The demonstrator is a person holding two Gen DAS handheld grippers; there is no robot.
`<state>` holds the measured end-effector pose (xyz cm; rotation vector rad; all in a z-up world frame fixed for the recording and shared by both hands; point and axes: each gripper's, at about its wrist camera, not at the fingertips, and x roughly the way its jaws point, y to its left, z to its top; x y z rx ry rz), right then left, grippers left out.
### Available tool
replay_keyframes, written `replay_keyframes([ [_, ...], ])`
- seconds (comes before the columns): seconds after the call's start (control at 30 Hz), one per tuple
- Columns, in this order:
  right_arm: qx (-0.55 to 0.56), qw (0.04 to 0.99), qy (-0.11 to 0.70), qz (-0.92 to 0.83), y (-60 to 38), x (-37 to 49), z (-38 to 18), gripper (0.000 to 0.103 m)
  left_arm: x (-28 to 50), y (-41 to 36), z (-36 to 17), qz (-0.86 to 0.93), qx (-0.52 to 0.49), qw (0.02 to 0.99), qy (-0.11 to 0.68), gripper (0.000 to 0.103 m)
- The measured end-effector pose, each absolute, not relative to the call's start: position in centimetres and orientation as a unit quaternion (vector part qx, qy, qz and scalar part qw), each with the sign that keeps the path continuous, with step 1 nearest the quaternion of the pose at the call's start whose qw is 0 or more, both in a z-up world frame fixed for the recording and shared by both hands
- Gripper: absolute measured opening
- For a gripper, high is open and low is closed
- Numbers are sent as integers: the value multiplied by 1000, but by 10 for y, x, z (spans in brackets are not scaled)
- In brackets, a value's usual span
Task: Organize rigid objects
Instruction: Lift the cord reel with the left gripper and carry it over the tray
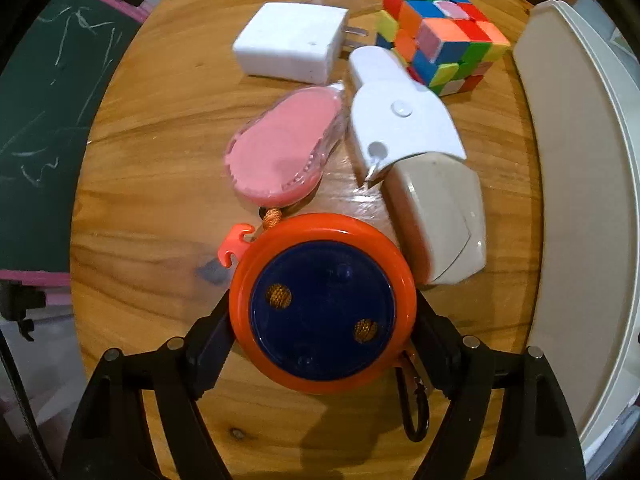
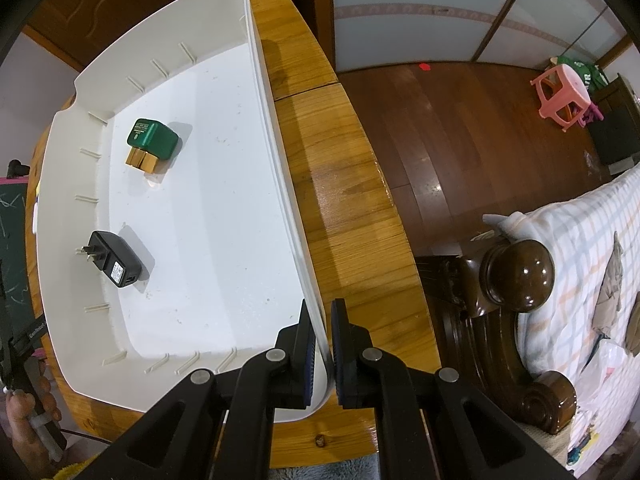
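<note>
Left fingers closing around the orange reel; right fingers clamped on the bin wall.

The left gripper has its fingers on either side of the orange-and-blue reel lying on the worktop; the pads look to be at its rim, though firm contact is hard to judge from this view. Just beyond the fingertips lie a pink case, a white-and-grey gadget, a white charger and a colour cube. The right gripper pinches the near wall of the white bin, which holds a black adapter and a green box. The step in hand is picking up the reel; next, a firm squeeze, a lift, and a carry to the bin.
</note>
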<state>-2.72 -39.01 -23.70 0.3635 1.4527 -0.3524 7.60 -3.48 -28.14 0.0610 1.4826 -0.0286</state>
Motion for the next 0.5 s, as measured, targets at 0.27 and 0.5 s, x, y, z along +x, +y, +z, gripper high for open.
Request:
replay_keyframes([
  [0.27, 168, 720, 654, -156, -391, -28, -236, 7, 59, -34, -235, -32, 58, 757, 650, 83],
  [0.5, 171, 721, 653, -154, -392, -28, -236, 7, 52, -65, -176, -80, 96, 783, 610, 83],
])
